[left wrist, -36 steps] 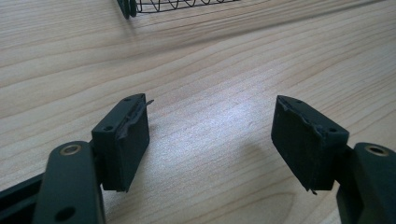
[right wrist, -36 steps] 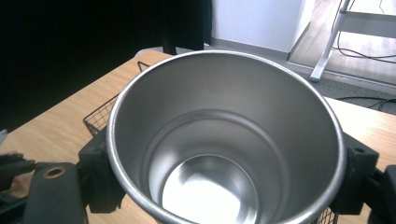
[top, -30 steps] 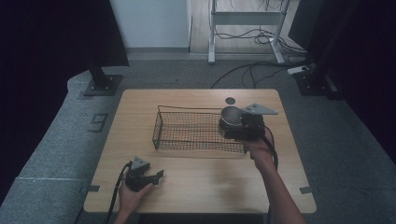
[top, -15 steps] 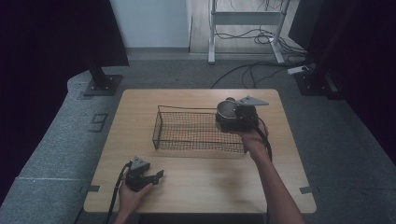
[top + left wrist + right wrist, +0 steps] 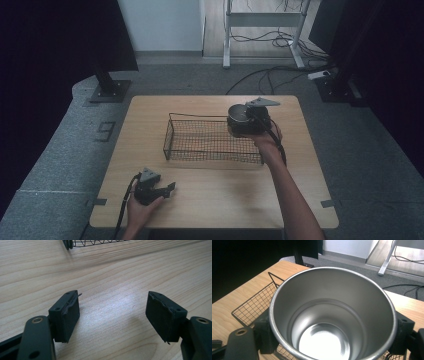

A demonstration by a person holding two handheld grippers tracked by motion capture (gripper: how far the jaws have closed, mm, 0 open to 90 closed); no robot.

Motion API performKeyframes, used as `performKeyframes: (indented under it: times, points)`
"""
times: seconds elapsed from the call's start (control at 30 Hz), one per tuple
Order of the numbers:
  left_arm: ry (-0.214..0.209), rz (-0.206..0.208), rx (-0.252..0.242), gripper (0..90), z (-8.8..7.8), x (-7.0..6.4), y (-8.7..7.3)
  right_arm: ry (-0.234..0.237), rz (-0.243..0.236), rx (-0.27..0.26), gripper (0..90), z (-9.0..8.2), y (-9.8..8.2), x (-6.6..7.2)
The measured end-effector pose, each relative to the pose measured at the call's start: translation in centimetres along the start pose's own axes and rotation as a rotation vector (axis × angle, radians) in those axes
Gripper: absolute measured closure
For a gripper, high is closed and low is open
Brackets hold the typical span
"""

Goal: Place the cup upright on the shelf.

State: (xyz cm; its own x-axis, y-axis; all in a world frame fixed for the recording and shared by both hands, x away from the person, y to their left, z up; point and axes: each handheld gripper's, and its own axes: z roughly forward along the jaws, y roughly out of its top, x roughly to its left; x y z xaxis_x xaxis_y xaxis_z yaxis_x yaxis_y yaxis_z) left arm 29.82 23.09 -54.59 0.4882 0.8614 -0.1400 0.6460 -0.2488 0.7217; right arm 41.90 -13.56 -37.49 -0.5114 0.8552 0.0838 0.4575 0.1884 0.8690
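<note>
dark curtains and grey carpet ring a pale wooden desk (image 5: 210, 200), with a wire basket (image 5: 210, 142) lying across its middle. over the last second the right gripper (image 5: 245, 122) has carried a steel cup (image 5: 239, 114) from the basket's right end, about 3 o'clock, back toward its 1 o'clock corner, and the cup now hangs upright above that far right corner, mouth up and empty. in the right gripper view the fingers (image 5: 265, 332) pinch the cup (image 5: 332, 315) by its outer wall on both sides, with mesh (image 5: 252, 307) visible under and beside it. that drift puts the cup over the basket rather than beside it, so i judge a lowering into the basket is the step in hand, not yet done. the left gripper (image 5: 159, 189) has stayed at 7 o'clock on the desk, fingers (image 5: 66, 312) spread wide over bare wood, holding nothing.
</note>
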Motion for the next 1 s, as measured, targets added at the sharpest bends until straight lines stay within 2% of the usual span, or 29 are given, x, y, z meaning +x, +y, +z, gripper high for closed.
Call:
performKeyframes:
  times: [0.33, 1.0]
  points:
    - [-0.004, -0.007, -0.003, 27.2, 0.0, 0.0, 0.0, -0.019, 0.004, 0.043, 18.2, 2.6, -0.7, -0.4]
    - [-0.02, -0.015, -0.007, 27.2, -0.1, 0.2, 0.0, -0.062, 0.02, 0.135, 18.2, 7.0, -3.8, -1.0]
